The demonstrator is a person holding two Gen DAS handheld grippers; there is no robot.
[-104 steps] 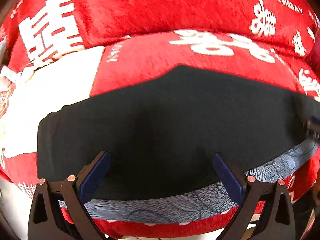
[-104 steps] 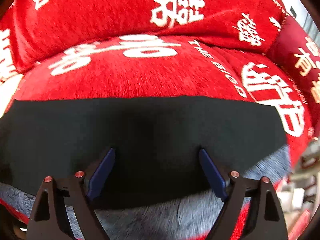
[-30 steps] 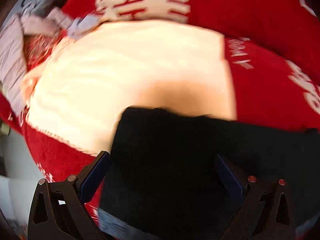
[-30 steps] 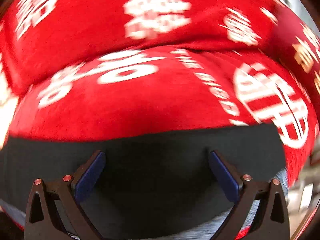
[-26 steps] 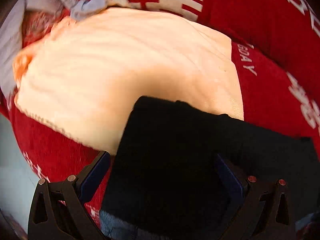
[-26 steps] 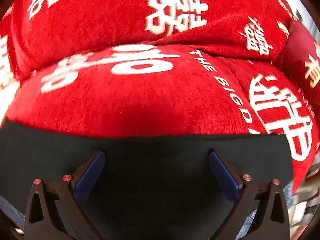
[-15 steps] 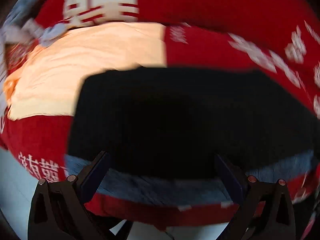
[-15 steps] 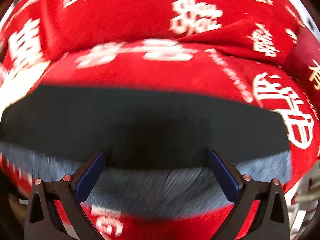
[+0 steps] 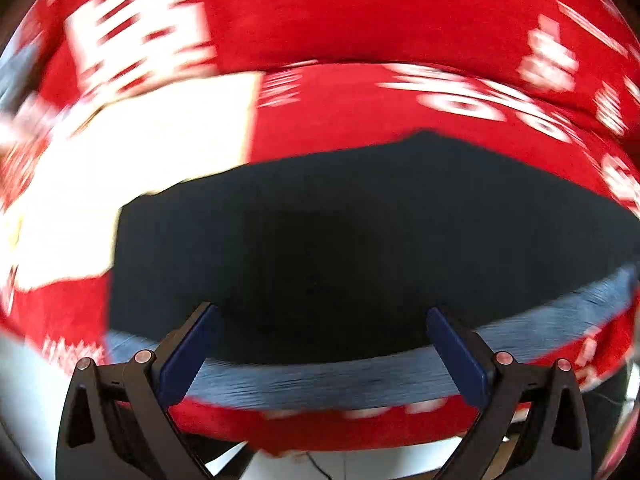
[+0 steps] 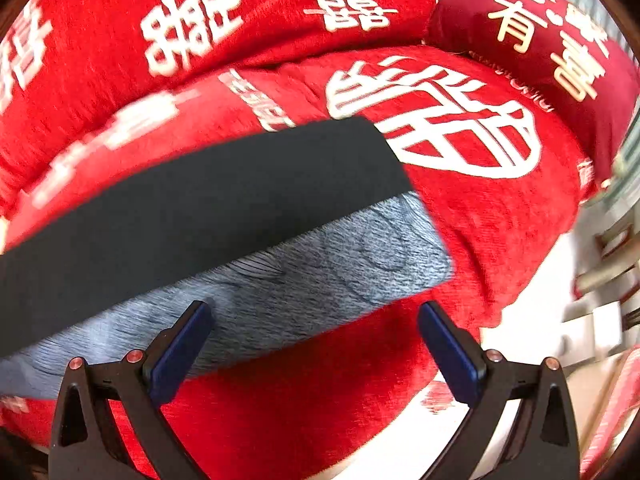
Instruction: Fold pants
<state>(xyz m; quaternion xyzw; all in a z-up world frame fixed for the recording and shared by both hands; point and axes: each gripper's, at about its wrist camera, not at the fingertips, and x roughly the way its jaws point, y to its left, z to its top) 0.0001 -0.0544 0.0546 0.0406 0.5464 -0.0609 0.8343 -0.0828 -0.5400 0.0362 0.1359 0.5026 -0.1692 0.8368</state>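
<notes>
The pants (image 9: 340, 236) lie flat as a long black folded strip on a red sofa seat, over a blue-grey patterned cloth (image 9: 320, 380). In the right wrist view the pants (image 10: 200, 204) end at a square right edge, with the blue-grey cloth (image 10: 320, 272) showing below them. My left gripper (image 9: 320, 344) is open and empty, just in front of the pants' near edge. My right gripper (image 10: 312, 340) is open and empty, above the cloth and the red seat, short of the pants.
The red sofa cover (image 10: 500, 216) has large white characters. A cream cloth (image 9: 132, 176) lies left of the pants. A dark red cushion (image 10: 540, 48) sits at the back right. Floor and furniture (image 10: 600, 280) show past the sofa's right edge.
Both grippers have pulled back from the pants. The left view swung right from the pants' left end. The right view swung right, so the pants' right end now shows.
</notes>
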